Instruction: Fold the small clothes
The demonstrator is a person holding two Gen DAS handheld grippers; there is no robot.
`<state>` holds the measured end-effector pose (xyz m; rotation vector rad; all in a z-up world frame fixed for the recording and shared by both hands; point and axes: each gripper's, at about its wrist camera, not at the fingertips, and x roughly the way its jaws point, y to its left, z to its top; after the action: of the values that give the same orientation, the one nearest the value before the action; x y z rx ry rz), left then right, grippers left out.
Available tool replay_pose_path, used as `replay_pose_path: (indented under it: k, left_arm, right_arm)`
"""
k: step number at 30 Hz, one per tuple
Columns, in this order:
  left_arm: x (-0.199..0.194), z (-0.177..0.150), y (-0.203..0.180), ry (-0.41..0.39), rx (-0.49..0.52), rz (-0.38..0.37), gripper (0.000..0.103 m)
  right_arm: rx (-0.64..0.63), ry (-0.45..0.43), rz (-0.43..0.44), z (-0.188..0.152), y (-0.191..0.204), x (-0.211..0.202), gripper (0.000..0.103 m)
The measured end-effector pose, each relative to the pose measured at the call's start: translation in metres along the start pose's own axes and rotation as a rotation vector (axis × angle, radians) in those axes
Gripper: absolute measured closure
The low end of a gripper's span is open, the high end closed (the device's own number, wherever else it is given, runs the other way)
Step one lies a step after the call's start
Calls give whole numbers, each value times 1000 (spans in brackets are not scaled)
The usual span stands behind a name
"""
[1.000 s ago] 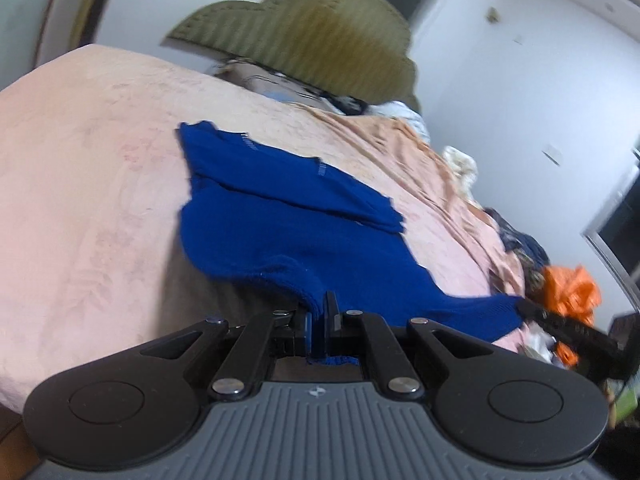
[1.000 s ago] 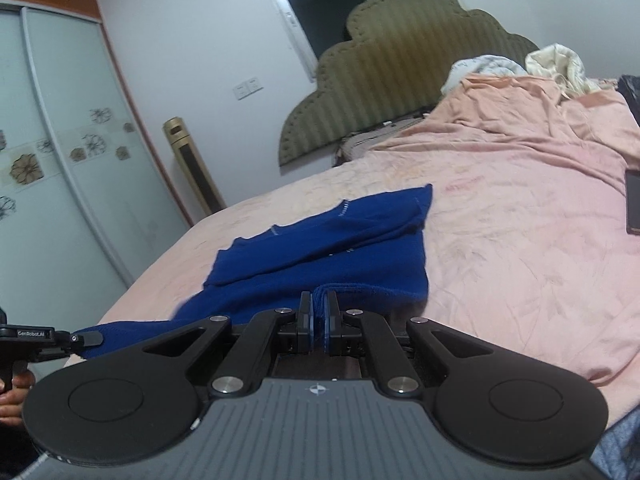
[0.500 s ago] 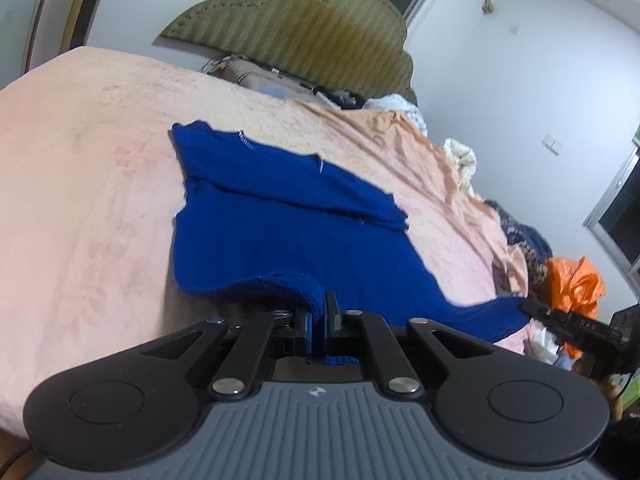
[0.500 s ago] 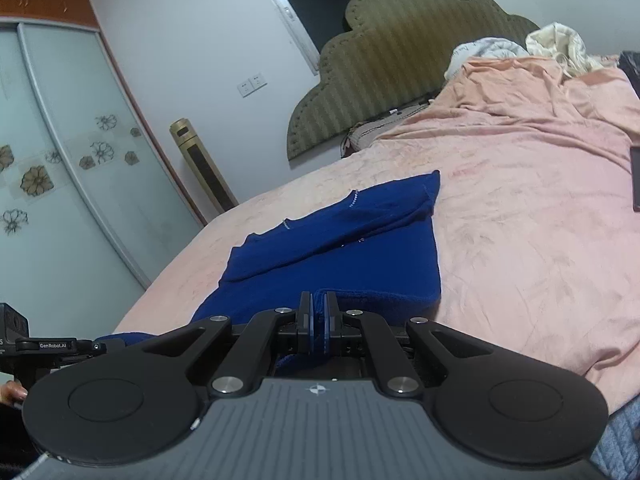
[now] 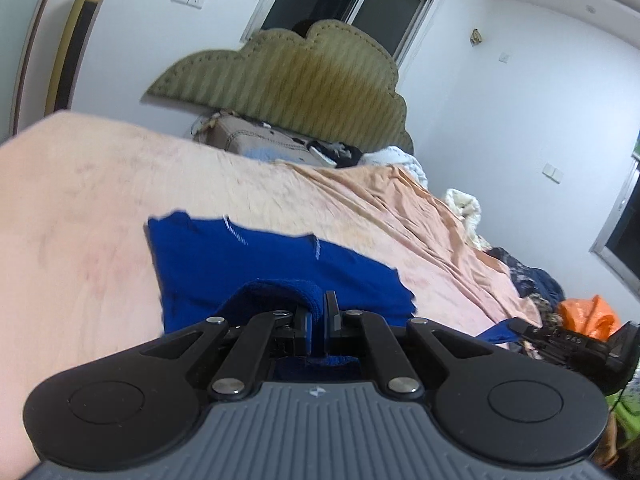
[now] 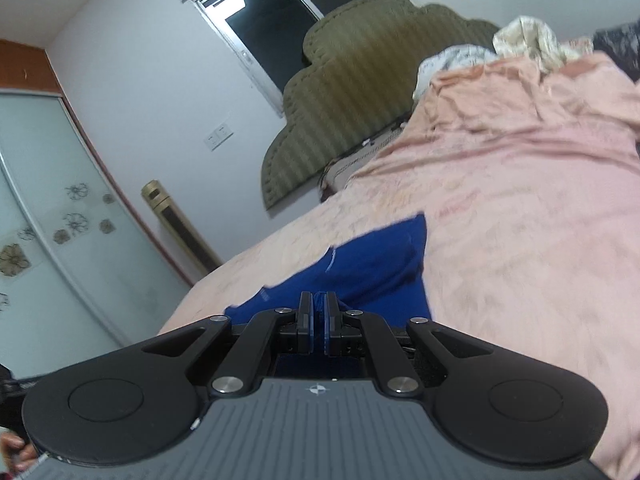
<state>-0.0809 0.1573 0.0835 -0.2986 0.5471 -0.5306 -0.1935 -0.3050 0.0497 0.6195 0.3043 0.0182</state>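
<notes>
In the left wrist view, the left gripper (image 5: 318,316) is pinching a rolled hem of the deep blue knitted garment (image 5: 248,268) between its nearly closed jaws. The garment is lying on the pale pink, faintly patterned bedspread (image 5: 80,216), with its far part already doubled over. I think the step in hand is bringing the near hem over to the far edge. To do it well, both hems should be travelling level and at one pace, so that the fold line is coming out straight. The knit is looking soft and thick, and the hem is curling into a roll.

In the right wrist view, the right gripper (image 6: 318,316) is also clamping a thin edge of the same blue cloth (image 6: 380,264) in narrow jaws. The bedspread (image 6: 520,240) is wrinkled and matte. Behind it is standing a padded olive headboard with a scalloped top (image 6: 360,92), ribbed in stripes.
</notes>
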Motion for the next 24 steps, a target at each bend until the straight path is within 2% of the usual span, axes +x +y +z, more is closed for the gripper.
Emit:
replay_pose_path:
  k: [8, 16, 24]
  left_arm:
    - [48, 26, 10, 0, 0, 53, 98]
    - [66, 53, 9, -34, 58, 77, 98]
    - [120, 83, 25, -1, 49, 104, 98]
  right_arm:
    - [-55, -54, -44, 25, 8, 50, 95]
    - [-72, -78, -69, 45, 11, 89, 95]
    - [-92, -107, -94, 68, 10, 134, 95]
